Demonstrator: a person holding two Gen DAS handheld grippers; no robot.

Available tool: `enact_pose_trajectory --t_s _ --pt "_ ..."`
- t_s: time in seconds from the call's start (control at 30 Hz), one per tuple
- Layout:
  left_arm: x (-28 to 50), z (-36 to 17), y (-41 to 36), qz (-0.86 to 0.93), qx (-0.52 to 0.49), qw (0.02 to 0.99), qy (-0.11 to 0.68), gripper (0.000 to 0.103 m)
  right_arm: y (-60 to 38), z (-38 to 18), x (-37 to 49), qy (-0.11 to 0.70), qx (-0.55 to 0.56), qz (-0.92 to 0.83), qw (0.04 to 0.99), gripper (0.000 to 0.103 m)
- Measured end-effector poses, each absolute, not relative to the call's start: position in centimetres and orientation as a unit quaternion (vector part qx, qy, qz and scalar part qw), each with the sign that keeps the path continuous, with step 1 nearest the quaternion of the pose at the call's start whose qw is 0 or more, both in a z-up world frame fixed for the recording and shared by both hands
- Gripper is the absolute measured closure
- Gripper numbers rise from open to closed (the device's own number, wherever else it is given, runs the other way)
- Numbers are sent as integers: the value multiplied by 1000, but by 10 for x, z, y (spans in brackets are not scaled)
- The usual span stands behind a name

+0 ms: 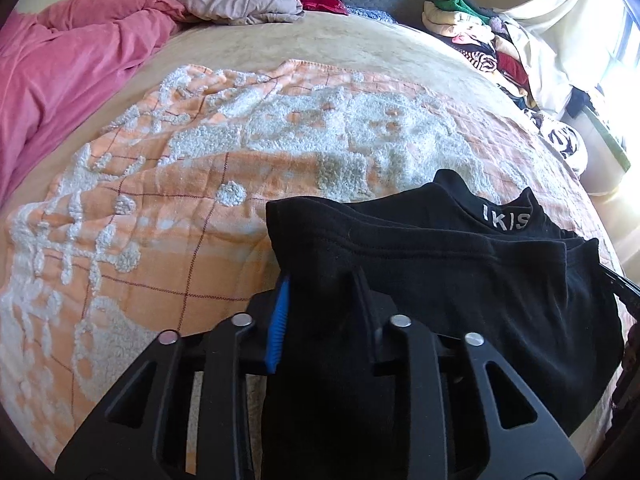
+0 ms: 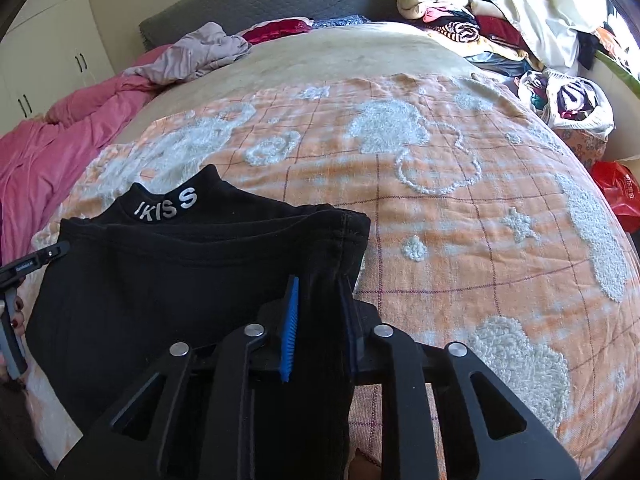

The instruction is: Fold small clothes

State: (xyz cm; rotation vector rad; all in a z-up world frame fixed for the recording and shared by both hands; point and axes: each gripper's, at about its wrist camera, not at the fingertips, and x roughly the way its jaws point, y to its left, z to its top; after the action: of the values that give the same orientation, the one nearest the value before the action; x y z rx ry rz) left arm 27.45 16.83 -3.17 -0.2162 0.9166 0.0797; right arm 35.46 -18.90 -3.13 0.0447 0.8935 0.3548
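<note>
A black garment (image 1: 460, 272) with white letters on its collar lies folded over on an orange and white blanket (image 1: 180, 200) on a bed. My left gripper (image 1: 320, 284) is shut on the garment's left edge. My right gripper (image 2: 320, 284) is shut on the same garment (image 2: 180, 280) at its right edge. The garment stretches between the two grippers, collar away from me. The left gripper's body shows at the left edge of the right wrist view (image 2: 32, 264).
A pink duvet (image 1: 60, 80) lies along the left of the bed. A grey-pink cloth (image 1: 236, 0) is at the head. A pile of mixed clothes (image 2: 480, 20) sits at the far right, with a bag of clothes (image 2: 568, 100) and a red bag (image 2: 616, 192).
</note>
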Motion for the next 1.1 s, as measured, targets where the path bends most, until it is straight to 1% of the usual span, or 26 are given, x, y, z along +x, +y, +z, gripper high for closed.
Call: enact_pose_trajectory --t_s 0.1,0.13,0.2,0.23,0.47,0.7,0.87,1.1 --pt "271 -25 170 36 -114 895 430 91 -193 -22 353 420 22 176 890 92" --pt "269 -22 170 37 -113 897 425 94 -196 -19 352 417 26 177 891 92" --pt "265 -13 171 38 -111 903 413 97 -201 -12 352 408 40 178 895 92" --pt "263 -8 172 37 -111 905 408 102 -204 -9 353 403 48 178 896 92" --pt "260 20 183 49 -119 920 369 103 -214 0 357 374 84 167 908 92" --pt "282 -6 178 69 -95 911 395 103 -204 -13 364 382 56 140 912 92" --pt "281 -22 175 88 -80 903 414 103 -200 -25 366 396 36 120 910 92" --pt "281 -23 167 96 -49 900 422 102 -195 -30 365 401 21 106 910 91"
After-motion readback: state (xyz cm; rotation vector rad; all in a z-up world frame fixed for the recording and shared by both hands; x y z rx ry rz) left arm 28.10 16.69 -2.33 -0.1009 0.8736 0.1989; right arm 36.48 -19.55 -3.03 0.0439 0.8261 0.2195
